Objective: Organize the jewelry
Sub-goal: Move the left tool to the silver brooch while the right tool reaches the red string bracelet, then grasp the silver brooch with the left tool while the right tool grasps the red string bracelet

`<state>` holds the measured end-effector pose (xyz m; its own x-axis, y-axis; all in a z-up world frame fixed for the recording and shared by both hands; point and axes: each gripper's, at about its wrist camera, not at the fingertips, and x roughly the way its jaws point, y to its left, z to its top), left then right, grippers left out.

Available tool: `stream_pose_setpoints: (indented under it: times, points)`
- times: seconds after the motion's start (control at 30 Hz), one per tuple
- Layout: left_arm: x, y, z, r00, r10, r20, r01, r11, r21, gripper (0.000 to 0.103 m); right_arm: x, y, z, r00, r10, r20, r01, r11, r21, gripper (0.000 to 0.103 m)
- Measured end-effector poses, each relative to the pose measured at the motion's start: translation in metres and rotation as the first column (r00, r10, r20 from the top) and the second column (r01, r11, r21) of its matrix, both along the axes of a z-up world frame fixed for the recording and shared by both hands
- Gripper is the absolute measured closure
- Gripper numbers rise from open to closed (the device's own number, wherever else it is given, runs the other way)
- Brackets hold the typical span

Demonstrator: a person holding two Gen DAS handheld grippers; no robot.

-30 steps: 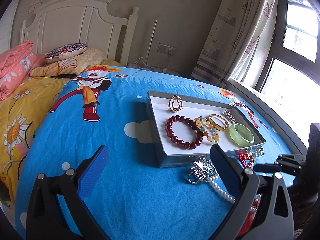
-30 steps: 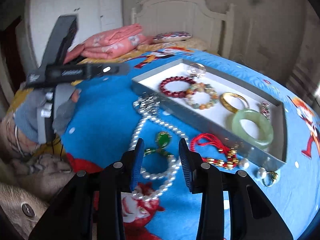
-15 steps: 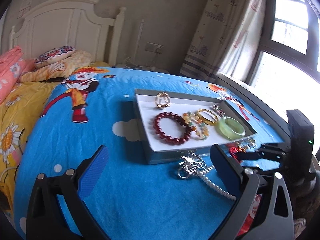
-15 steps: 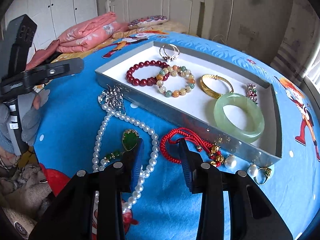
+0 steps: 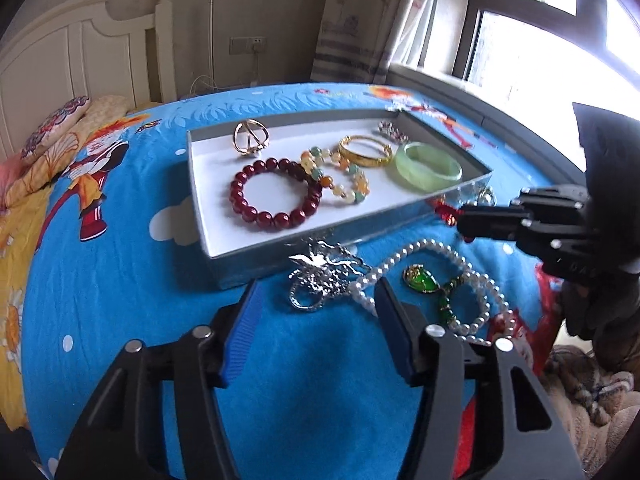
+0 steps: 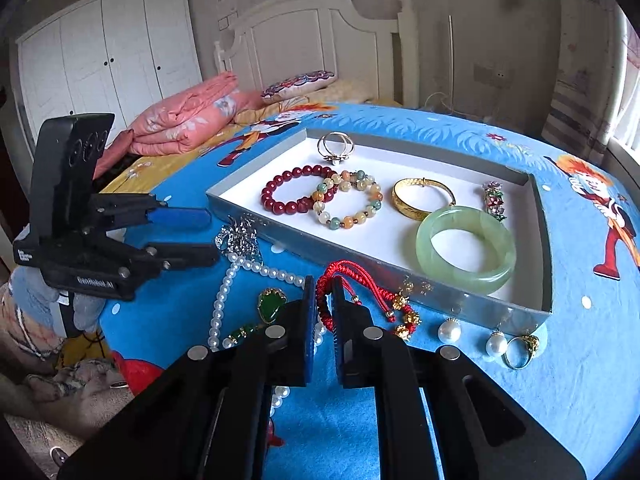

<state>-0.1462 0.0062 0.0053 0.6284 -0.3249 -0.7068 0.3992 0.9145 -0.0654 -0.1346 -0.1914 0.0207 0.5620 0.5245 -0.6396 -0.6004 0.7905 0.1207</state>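
A grey tray (image 5: 224,268) (image 6: 296,249) on the blue bedspread holds a dark red bead bracelet (image 5: 276,192), a mixed bead bracelet (image 5: 340,176), a gold bangle (image 5: 366,152), a jade bangle (image 6: 466,286) and rings. In front of it lie a silver brooch (image 5: 320,276) (image 6: 240,236), a pearl necklace (image 5: 416,252) and a green pendant (image 6: 272,304). My left gripper (image 5: 318,304) (image 6: 208,236) hovers at the brooch, its jaws closing, pads clear of it. My right gripper (image 6: 324,308) (image 5: 464,220) is shut on the red cord bracelet (image 6: 326,284).
Pearl earrings (image 6: 448,330) and a gold ring (image 6: 520,350) lie by the tray's near right corner. Folded pink quilts (image 6: 188,120) and a pillow (image 6: 296,82) sit by the white headboard. A window (image 5: 540,48) runs along the bed's far side.
My left gripper swung in and down toward the brooch while its jaws narrowed. My right gripper's jaws closed on the red cord.
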Motion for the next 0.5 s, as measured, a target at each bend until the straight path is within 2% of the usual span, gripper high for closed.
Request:
stream_pose_setpoints:
  times: [0.07,0.43,0.47,0.5]
  points:
    - [0.004,-0.005,-0.004,1.0,-0.004,-0.02,0.005,1.0,0.015,0.057,0.0,0.0,0.0,1.0,-0.002,0.002,0.002,1.0,0.003,0.094]
    - [0.024,-0.001,-0.004,0.995,0.015,-0.096,-0.026,0.994,-0.11,0.058,-0.002,0.0,0.0,1.0,-0.001,0.013,0.001,1.0,-0.003,0.094]
    - [0.024,-0.001,-0.004,0.996,0.018,-0.092,-0.028,0.994,-0.105,0.069,-0.002,0.0,0.0,1.0,0.0,0.013,0.0,1.0,-0.005,0.094]
    - [0.023,-0.003,-0.004,0.996,0.017,-0.085,-0.025,0.995,-0.098,0.072,-0.002,0.0,0.0,1.0,0.0,0.014,0.0,1.0,-0.007,0.094]
